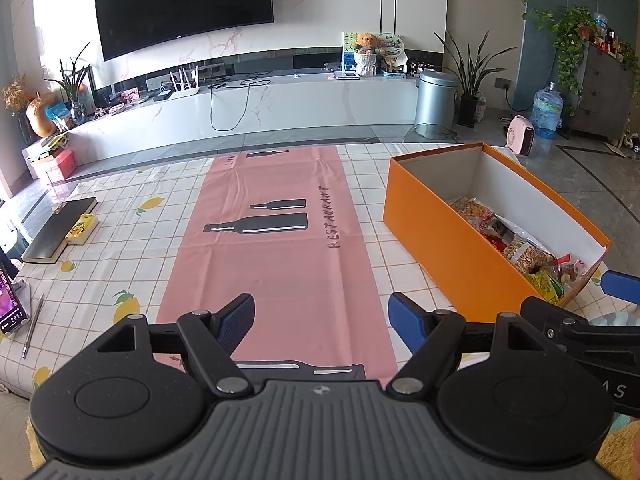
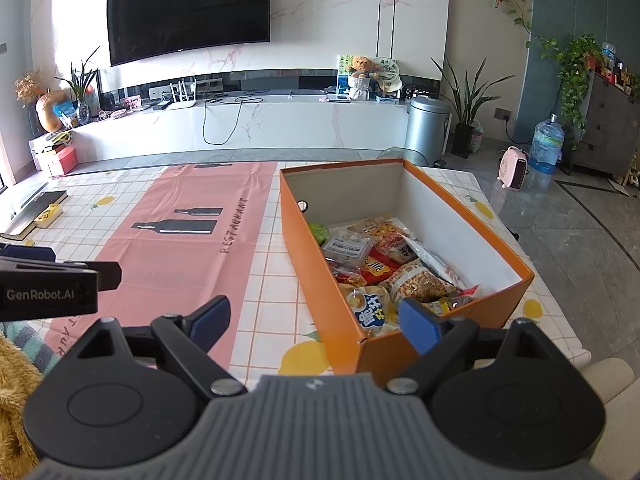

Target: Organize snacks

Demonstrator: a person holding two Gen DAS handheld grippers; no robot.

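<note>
An orange cardboard box stands on the table, holding several snack packets piled in its near half. The box also appears at the right of the left wrist view. My right gripper is open and empty, hovering just before the box's near left corner. My left gripper is open and empty over the pink runner, to the left of the box.
A dark book and a small yellow pack lie at the table's far left. A phone and a pen sit near the left edge. A TV console, bin and plants stand beyond the table.
</note>
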